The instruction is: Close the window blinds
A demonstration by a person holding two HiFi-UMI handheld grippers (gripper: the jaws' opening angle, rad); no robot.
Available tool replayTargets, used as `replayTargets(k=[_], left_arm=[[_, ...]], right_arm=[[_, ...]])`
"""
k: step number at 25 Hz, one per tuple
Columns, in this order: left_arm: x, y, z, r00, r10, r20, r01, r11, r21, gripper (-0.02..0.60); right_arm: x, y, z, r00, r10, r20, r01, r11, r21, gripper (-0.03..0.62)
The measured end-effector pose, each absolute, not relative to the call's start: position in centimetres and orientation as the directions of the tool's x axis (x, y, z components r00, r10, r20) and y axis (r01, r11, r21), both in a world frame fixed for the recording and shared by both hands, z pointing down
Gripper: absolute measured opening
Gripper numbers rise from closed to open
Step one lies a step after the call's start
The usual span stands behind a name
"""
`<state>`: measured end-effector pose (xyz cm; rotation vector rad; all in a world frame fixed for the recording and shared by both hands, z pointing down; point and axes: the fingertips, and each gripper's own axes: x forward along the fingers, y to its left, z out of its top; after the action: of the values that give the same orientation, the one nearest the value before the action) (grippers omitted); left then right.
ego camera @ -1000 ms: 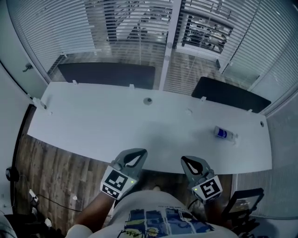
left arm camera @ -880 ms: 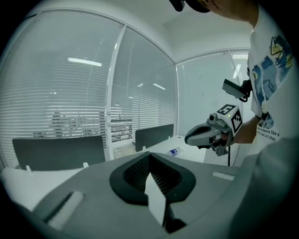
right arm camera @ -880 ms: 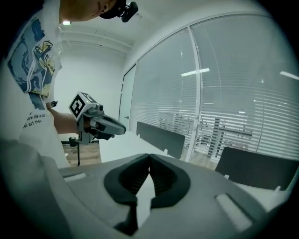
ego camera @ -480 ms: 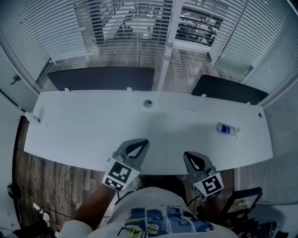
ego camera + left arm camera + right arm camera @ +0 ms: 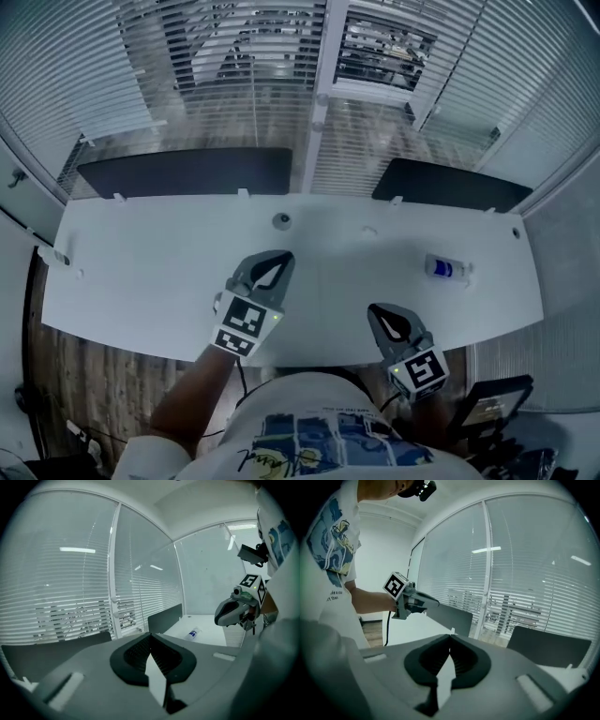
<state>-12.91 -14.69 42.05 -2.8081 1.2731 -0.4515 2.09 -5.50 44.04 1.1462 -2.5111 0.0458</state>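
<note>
Grey left claw (image 5: 283,256), grey right claw (image 5: 373,310), black-and-white marker cubes (image 5: 242,324), white blue-printed T-shirt (image 5: 319,441)

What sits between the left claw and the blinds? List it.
Head view: white desk, its small round fitting, then the dark panel before the blinds.

Desk top (image 5: 159,272) bare from 9 to 1 o'clock; free passage above it. Left dark panel (image 5: 187,172) at 11 and right dark panel (image 5: 441,187) at 1 stood upright along far edge, barring low reach to blinds (image 5: 84,84). Gap between panels at 12, window post (image 5: 323,75) rising behind it. Small bottle (image 5: 448,268) lay at 2, well apart from right gripper (image 5: 373,309). Air open ahead of left gripper (image 5: 284,255).
</note>
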Motion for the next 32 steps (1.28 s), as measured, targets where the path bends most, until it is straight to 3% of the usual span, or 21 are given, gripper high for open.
replayTargets(k=[23, 32], left_arm=[[-7.0, -32.6, 37.9, 0.465, -0.845, 0.262, -0.686, -0.532, -0.496, 0.021], [-6.6, -39.5, 35.8, 0.353, -0.901, 0.252, -0.628, -0.428, -0.650, 0.067]], right_arm=[[11.5, -10.4, 46.8, -0.558, -0.719, 0.415, -0.757, 0.645, 0.099, 0.003], [15.0, -11.6, 47.5, -0.552, -0.726, 0.411, -0.775, 0.628, 0.068, 0.003]])
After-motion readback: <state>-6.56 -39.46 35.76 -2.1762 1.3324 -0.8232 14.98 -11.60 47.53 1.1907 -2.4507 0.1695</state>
